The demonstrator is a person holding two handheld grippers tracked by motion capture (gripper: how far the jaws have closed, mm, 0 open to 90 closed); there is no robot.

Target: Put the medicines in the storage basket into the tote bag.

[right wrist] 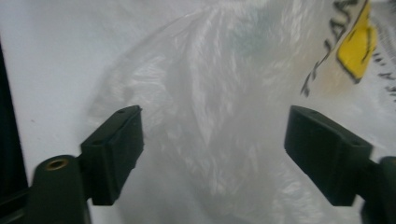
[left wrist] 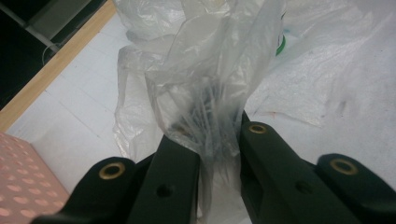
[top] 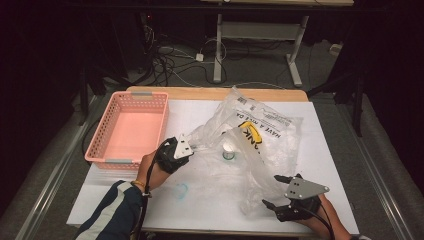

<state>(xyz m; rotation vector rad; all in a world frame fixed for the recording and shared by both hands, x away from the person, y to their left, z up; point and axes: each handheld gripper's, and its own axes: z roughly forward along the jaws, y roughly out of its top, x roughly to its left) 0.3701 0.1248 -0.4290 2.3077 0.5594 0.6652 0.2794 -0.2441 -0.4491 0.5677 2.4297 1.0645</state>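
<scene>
A crumpled clear plastic bag with yellow and black print (top: 252, 137) sprawls across the white table's (top: 330, 150) middle, veiling a small round white object (top: 229, 148) too blurred to identify. The left gripper (top: 186, 146) is clamped on the bag's bunched edge beside the pink slotted plastic basket (top: 131, 126). The right gripper (top: 274, 191), near the table's front edge, has its jaws spread wide, the bag's rim lying loose between them.

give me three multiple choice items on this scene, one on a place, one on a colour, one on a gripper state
1. Where is the basket?
A. left part of the table
B. right part of the table
C. on the floor

2. What colour is the basket?
A. blue
B. pink
C. green

3. How does the left gripper stand?
A. wide open over bare table
B. shut on the plastic bag
C. shut on the basket rim

Answers:
1 A, the high view shows it by the table's left edge.
2 B, its mesh walls are pink.
3 B, the left gripper view shows bunched plastic pinched between the jaws.
</scene>
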